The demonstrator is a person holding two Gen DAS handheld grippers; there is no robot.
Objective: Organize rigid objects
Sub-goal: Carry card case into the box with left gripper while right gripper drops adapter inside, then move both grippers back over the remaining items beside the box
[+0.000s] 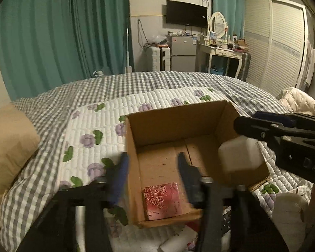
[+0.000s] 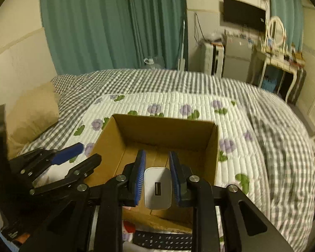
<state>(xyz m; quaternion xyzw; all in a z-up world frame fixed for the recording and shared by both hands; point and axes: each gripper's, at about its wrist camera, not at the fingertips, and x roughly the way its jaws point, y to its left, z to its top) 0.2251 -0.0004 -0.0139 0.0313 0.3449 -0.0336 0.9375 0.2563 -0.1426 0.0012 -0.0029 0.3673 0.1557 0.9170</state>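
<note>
Over the cardboard box [image 2: 161,130], our right claw [image 2: 157,176] stands half open around the white charger [image 2: 157,191], pads seemingly clear. Our left claw [image 1: 153,176] gapes empty above the red tin [image 1: 163,200]. The charger looks light, stiff and slick; we'd grip its flat sides.

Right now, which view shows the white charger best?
The right wrist view: the white charger sits sharp between the open right gripper fingers, port visible, over the cardboard box. The left wrist view shows it blurred.
</note>
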